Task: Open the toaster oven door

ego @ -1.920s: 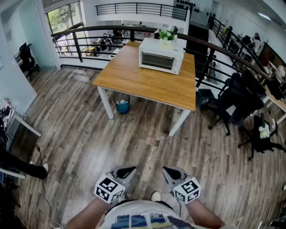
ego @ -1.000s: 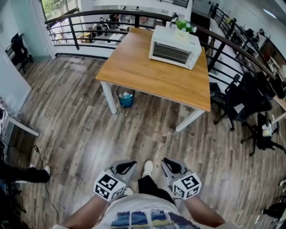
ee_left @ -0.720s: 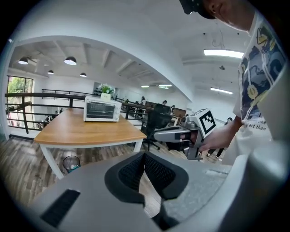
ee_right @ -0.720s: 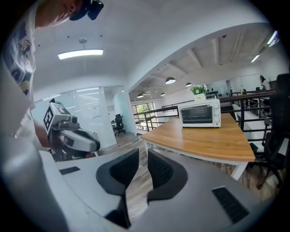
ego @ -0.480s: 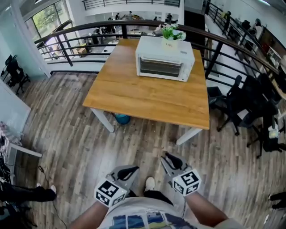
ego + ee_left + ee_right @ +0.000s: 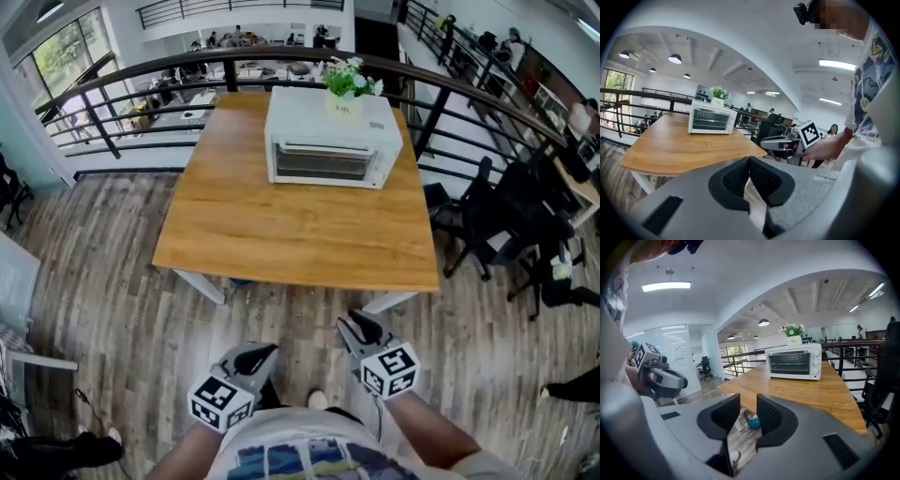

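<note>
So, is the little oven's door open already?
No, the toaster oven on the wooden table has its door shut flat against its front.

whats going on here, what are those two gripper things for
A person holds a gripper in each hand, short of the wooden table. The toaster oven sits at the table's far side, door shut and untouched. The left gripper has its jaws together. The right gripper has its jaws apart, having just been opening, with nothing between them.
</note>
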Motion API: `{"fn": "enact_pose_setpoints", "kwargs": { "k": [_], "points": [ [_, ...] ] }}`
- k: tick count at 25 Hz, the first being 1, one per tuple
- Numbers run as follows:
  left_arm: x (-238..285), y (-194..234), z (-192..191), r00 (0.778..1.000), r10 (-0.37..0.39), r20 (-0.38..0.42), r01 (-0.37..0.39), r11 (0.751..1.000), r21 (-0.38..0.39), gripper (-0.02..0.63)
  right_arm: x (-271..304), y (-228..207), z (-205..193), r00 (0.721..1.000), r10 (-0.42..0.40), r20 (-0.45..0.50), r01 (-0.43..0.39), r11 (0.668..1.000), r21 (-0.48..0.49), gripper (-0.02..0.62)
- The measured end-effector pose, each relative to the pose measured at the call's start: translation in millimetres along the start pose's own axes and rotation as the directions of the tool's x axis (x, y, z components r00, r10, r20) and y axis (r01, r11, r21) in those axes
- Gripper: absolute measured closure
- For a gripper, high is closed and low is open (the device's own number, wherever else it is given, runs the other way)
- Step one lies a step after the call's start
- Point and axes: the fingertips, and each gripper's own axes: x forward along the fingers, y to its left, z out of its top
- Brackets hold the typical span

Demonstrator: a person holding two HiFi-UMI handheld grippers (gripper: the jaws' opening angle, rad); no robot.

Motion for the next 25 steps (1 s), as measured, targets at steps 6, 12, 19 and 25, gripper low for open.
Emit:
{"fn": "enact_pose_setpoints", "kwargs": {
  "k": [6, 12, 19, 25],
  "points": [
    [0.7, 90.1, 45.9, 0.991, -0.129, -0.021, 0.130, 0.990, 0.054, 0.603, 82.2, -15.1, 57.5, 0.991, -0.137, 0.014, 0.136, 0.990, 0.029, 0.480],
    [-7.7, 174.5, 65.2, 0.980, -0.188, -0.057, 0.193, 0.976, 0.100, 0.603, 164.6, -38.0, 108.9, 0.966, -0.254, 0.037, 0.253, 0.967, 0.040, 0.457],
    [4.8, 229.9, 88.3, 0.992, -0.126, -0.023, 0.127, 0.991, 0.043, 0.603, 233.1, -104.3, 163.9, 0.951, -0.306, 0.048, 0.305, 0.952, 0.023, 0.442],
    [16.4, 245.2, 117.3, 0.999, -0.037, 0.016, 0.036, 0.999, 0.021, 0.603, 267.6, -169.8, 210.0, 0.941, -0.331, 0.065, 0.331, 0.944, 0.012, 0.425]
  ]
}}
